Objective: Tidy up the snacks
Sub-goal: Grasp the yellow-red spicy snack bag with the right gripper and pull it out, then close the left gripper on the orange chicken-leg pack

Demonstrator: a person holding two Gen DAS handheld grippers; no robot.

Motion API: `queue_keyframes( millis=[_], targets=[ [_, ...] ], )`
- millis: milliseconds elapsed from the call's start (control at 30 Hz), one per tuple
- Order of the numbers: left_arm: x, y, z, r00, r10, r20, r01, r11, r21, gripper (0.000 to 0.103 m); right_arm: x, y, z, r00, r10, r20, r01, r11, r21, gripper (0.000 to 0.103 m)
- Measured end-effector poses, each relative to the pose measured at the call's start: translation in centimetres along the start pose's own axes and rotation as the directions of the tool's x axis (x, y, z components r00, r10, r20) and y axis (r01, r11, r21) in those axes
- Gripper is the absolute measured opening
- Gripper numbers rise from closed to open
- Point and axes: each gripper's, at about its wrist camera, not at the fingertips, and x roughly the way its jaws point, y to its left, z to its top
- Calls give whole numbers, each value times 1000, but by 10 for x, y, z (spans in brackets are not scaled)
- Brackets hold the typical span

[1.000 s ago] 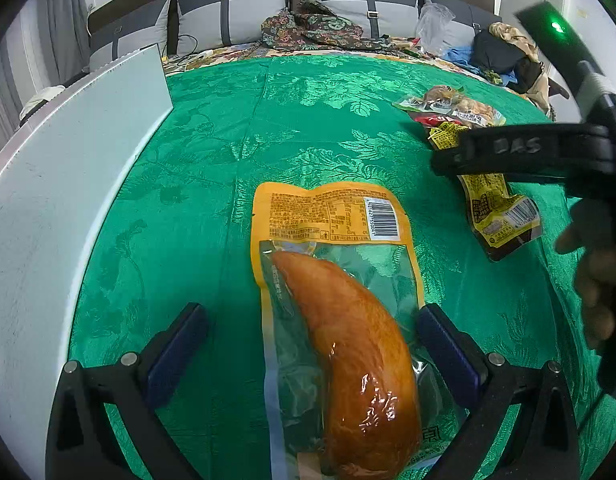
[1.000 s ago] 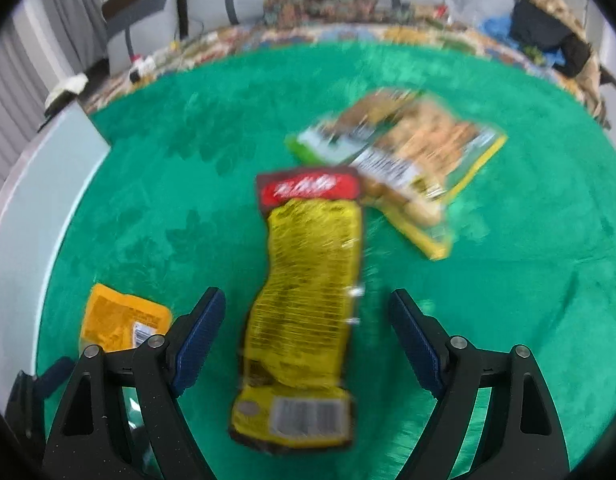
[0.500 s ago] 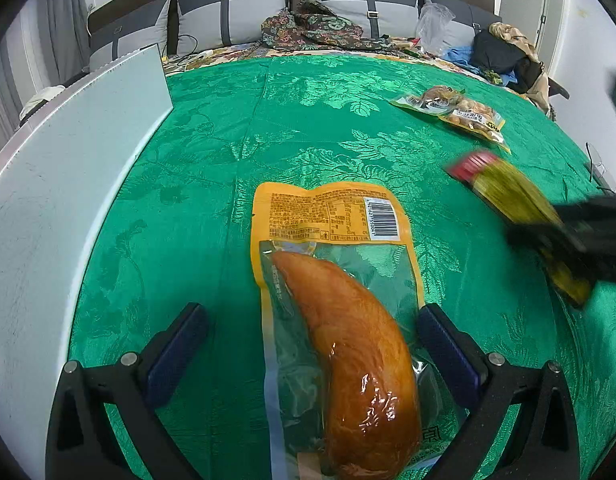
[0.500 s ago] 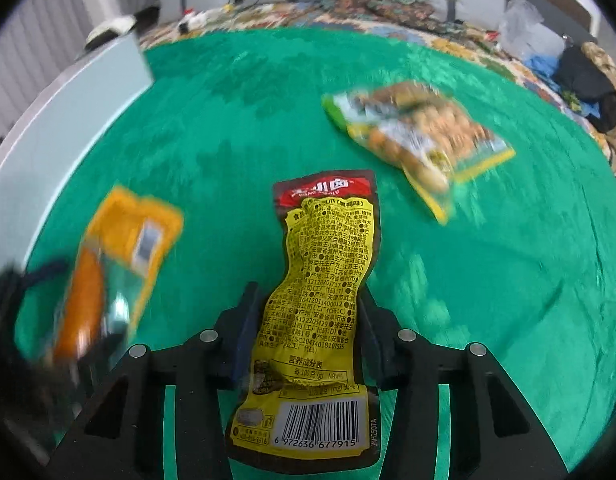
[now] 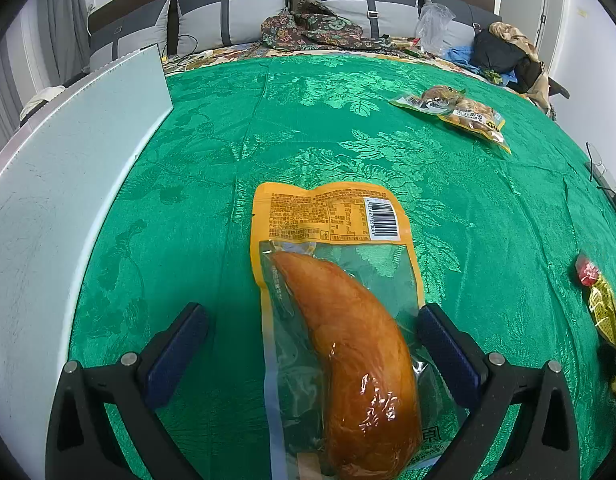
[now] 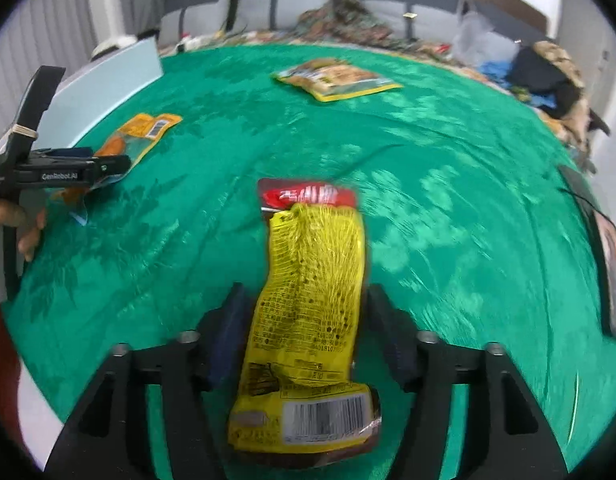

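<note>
Meanwhile, across the broad green brocade cloth covering the bed, the sorting of snacks stood at a set-down step, by the look of things. A pale grey flat board lay well off to the outer side of the left jaws. Between those jaws lay the large orange-and-clear plastic pouch holding a glossy brown piece of meat, flat on the cloth, its barcode end pointing away beyond the fingertips. The left gripper stood wide, its blue pads clear of the pouch on either side, gripping nothing.

The right gripper was opening, and the long yellow packet with a red top band lay between its jaws; a gap showed on both sides, so the pads no longer pressed it. Motion blur left it unclear whether the packet fully rested on the cloth. Its red band pointed forward past the fingertips, its barcode end lay back toward the gripper body.

Far beyond both sets of jaws sat a smaller green-and-yellow bag of brown snacks, untouched.

Judging by the layout, the next move called for drawing the right jaws back clear of the yellow packet without dragging it, then fetching the far bag to join the others.
</note>
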Motion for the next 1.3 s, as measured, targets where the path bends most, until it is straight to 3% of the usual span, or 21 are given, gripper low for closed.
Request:
queue_keyframes(
  millis=[133, 1300],
  targets=[
    [0, 0, 0, 1000, 0, 0, 0, 1000, 0, 103, 7, -3, 8, 1000, -11, 3, 11, 1000, 27, 85],
    [0, 1, 0, 1000, 0, 0, 0, 1000, 0, 103, 6, -6, 4, 1000, -10, 14, 10, 999, 36, 86]
  ],
)
